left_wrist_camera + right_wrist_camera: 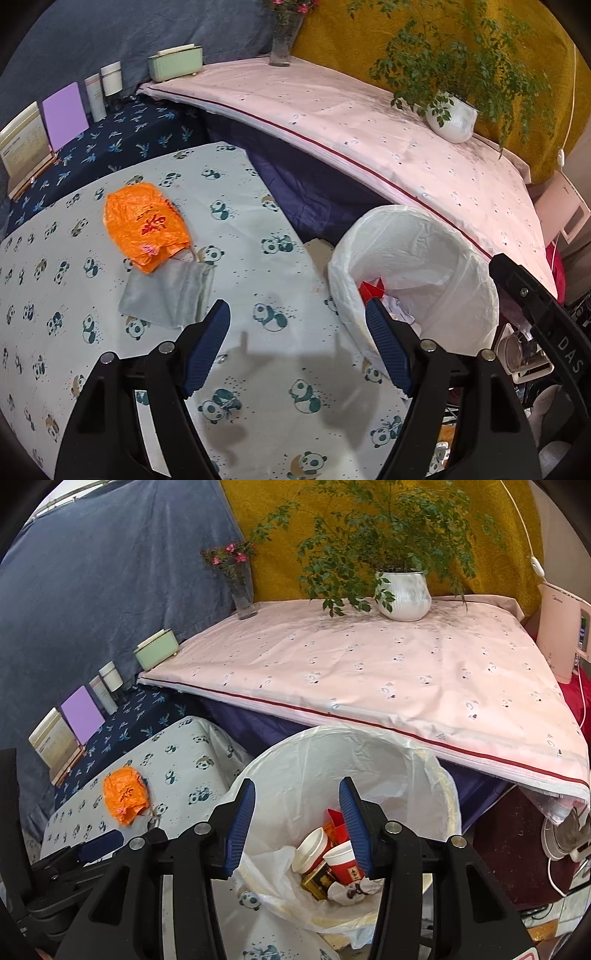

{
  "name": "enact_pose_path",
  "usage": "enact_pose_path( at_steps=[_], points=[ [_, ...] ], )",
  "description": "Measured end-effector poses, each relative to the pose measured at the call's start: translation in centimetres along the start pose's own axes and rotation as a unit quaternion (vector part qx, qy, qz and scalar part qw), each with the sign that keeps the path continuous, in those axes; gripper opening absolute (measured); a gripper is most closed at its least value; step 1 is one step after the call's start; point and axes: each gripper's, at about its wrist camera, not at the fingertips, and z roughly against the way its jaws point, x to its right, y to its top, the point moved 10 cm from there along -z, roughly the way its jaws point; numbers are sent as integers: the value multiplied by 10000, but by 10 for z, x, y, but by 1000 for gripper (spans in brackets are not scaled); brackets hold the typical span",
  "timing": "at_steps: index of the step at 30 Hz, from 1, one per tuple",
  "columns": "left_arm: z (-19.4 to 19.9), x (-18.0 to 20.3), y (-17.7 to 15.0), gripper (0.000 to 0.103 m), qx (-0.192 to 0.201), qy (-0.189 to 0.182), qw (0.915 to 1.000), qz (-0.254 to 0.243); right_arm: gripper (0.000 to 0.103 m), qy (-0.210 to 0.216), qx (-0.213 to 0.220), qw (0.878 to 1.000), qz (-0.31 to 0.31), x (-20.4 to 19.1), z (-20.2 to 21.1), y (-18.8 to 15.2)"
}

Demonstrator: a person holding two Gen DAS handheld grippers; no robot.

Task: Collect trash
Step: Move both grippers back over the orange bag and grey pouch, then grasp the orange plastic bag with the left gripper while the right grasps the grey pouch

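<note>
Left wrist view first, going left to right. Past the left fingertip, a bit up and to the left of it, an orange plastic bag [146, 230] lies crumpled on the panda-print cloth [258, 229]. A grey pouch [168, 297] is tucked under its lower edge, just ahead of that same fingertip. The left gripper [297, 310] is spread wide with nothing between the pads, only bare cloth. Its right finger sits in front of the near rim of the white-lined trash bin [417, 266], which stands off the cloth's right edge.

Right wrist view: the orange bag shows again far off to the left of the fingers, and the other gripper pokes in at the lower left. The right gripper [297, 808] hangs over the bin mouth, fingers about half spread and empty. Straight below and between the pads, down in the liner, there are paper cups [325, 853], a red carton [336, 825], a small dark box [319, 878] and some crumpled paper [354, 890].

So progress-wise I'd say a good chunk is done, since the bin already has several pieces in it. The orange bag and probably the grey pouch are what's left on the cloth. The left gripper looks best placed to get them. Nothing else trashy that I can spot.
</note>
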Motion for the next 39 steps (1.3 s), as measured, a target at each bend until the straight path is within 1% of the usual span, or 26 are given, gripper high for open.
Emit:
enact_pose_path(
  at_steps=[6, 7, 8, 9, 20, 28, 35, 39],
  points=[
    [5, -25, 0, 72, 26, 96, 9997, 233, 46, 138, -64, 9997, 168, -24, -1, -5],
    [6, -29, 0, 75, 29, 115, 9996, 266, 46, 162, -79, 9997, 193, -29, -1, -7],
    [7, -36, 0, 80, 49, 160, 9993, 325, 46, 193, -102, 9995, 223, -34, -2, -8],
    [9, -41, 1, 81, 93, 188, 9991, 374, 46, 226, -129, 9993, 259, -39, -3, -10],
    [19, -99, 0, 81, 177, 443, 9962, 726, 46, 516, -423, 9953, 695, -99, -16, -37],
    [20, -141, -2, 81, 155, 638, 9931, 977, 46, 729, -640, 9904, 986, -142, -30, -56],
    [15, -180, -2, 82, 96, 799, 9892, 1224, 46, 894, -890, 9855, 1135, -171, -46, -75],
    [8, -196, 0, 82, 37, 865, 9875, 1316, 46, 956, -1035, 9827, 1203, -184, -59, -86]
  ],
)
